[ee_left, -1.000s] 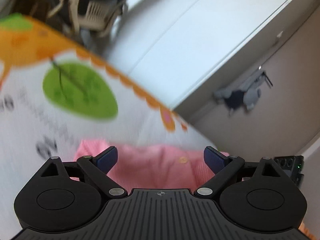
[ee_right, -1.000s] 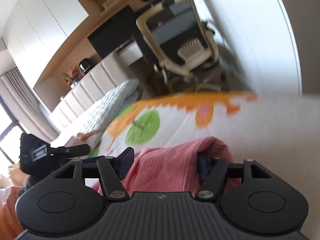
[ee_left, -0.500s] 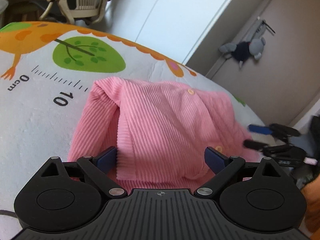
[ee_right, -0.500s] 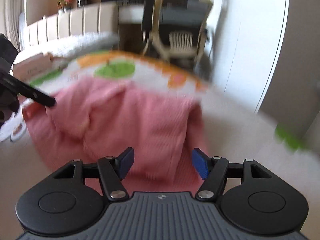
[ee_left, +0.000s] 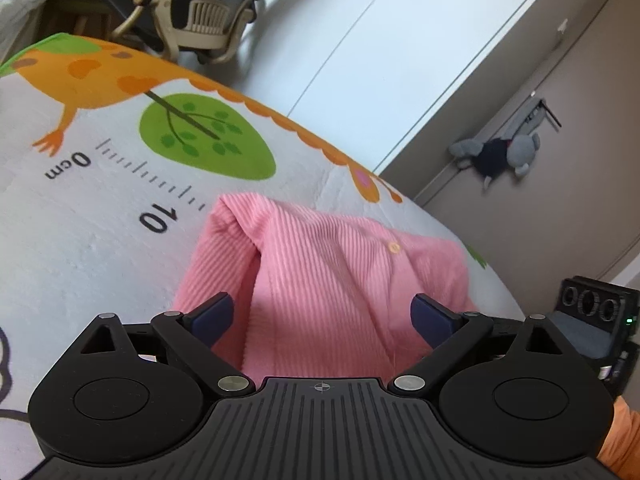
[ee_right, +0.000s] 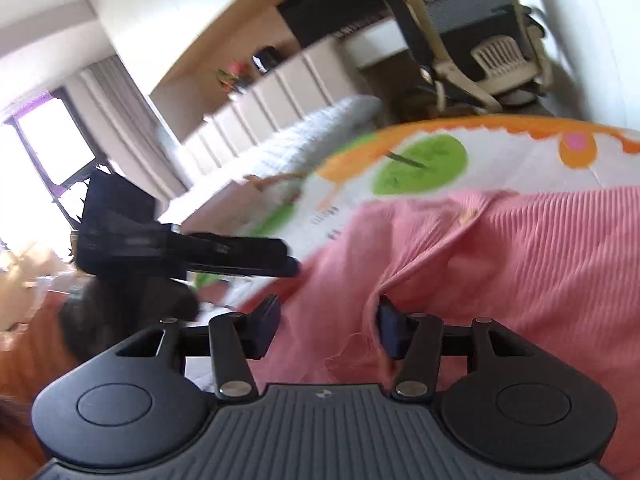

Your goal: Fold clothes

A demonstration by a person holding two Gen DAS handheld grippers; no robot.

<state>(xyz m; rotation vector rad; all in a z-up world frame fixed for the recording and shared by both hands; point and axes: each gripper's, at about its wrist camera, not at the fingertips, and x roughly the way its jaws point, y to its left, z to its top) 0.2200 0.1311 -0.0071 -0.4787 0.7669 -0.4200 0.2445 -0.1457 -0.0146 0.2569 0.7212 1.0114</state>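
Note:
A pink ribbed garment [ee_left: 340,276] with small buttons lies folded on a printed play mat [ee_left: 100,200]. My left gripper [ee_left: 322,318] hovers open over the garment's near edge, its blue pads [ee_left: 212,316] wide apart and holding nothing. In the right wrist view the same pink garment [ee_right: 520,264] fills the right half. My right gripper [ee_right: 328,328] is open and low over it, with a raised fold of cloth against the right pad [ee_right: 390,330]. The left gripper [ee_right: 188,248] shows there as a black blurred shape to the left, above the mat.
A beige office chair [ee_left: 204,16] stands beyond the mat's far edge, beside white wardrobe doors [ee_left: 400,60]. A grey stuffed toy [ee_left: 500,152] hangs on a door. A black device [ee_left: 596,312] sits at the right. A bed [ee_right: 280,148] lies beyond the mat.
The left gripper has tilted up and closer over the garment, still open. The right gripper has dropped nearer the cloth and rolled; it no longer shows in the left view.

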